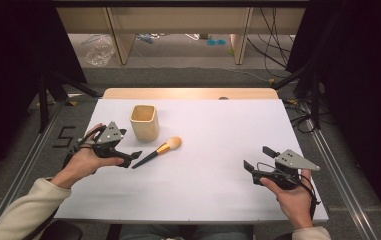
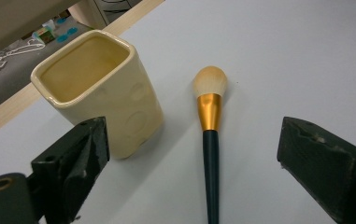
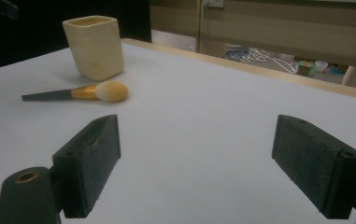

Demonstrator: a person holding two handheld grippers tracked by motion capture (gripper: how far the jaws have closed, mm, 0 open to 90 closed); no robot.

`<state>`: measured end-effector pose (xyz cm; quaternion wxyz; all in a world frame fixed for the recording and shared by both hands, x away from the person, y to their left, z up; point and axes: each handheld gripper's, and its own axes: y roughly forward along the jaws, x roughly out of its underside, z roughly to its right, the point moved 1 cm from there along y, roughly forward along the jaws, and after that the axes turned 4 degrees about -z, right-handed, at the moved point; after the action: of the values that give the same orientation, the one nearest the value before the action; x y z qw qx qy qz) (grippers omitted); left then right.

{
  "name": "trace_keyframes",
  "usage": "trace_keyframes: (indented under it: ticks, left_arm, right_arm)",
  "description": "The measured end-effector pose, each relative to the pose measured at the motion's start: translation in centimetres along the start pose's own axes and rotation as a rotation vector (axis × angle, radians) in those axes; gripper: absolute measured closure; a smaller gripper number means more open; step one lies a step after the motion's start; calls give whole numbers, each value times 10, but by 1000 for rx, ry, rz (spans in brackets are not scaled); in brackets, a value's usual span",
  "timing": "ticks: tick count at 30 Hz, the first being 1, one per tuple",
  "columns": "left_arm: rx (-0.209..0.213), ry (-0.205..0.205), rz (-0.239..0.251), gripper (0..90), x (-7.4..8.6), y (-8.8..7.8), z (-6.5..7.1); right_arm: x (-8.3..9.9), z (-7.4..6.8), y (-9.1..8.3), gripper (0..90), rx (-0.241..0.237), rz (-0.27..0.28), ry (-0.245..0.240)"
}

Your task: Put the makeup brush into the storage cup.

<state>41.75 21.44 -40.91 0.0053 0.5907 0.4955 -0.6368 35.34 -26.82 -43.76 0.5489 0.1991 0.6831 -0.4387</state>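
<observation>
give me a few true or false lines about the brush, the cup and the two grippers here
1. The makeup brush lies flat on the table. True.
2. The brush stands inside the cream cup. False: it lies beside the cup, which looks empty.
3. The left gripper is shut on the brush handle. False: its jaws are open, with the handle between them, untouched.
4. The right gripper is open, far from the brush. True.
5. The cup lies tipped over. False: it stands upright.

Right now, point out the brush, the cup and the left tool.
brush point(image 2: 210, 112), left gripper view, gold ferrule.
cup point(image 1: 144, 126), high view, front wall.
left tool point(image 1: 129, 158), high view, between its tips.
</observation>
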Motion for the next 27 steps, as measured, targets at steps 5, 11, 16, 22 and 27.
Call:
trace_keyframes:
  ticks: [5, 11, 16, 22, 27]
  left_arm:
    - [7, 12, -11, 91, -3, 3, 0]
    - [10, 18, -17, 98, -4, 5, -2]
    - [17, 32, -38, 106, -4, 7, -5]
    - [30, 17, -52, 110, -6, 10, -5]
    - [34, 29, -64, 122, -10, 11, -5]
  right_arm:
    - [0, 0, 0, 164, -8, 3, 3]
    - [0, 0, 0, 164, 0, -1, -1]
    - [0, 0, 0, 164, -1, -3, 5]
    - [0, 0, 0, 163, -5, -6, 2]
    - [1, 0, 0, 163, -5, -8, 0]
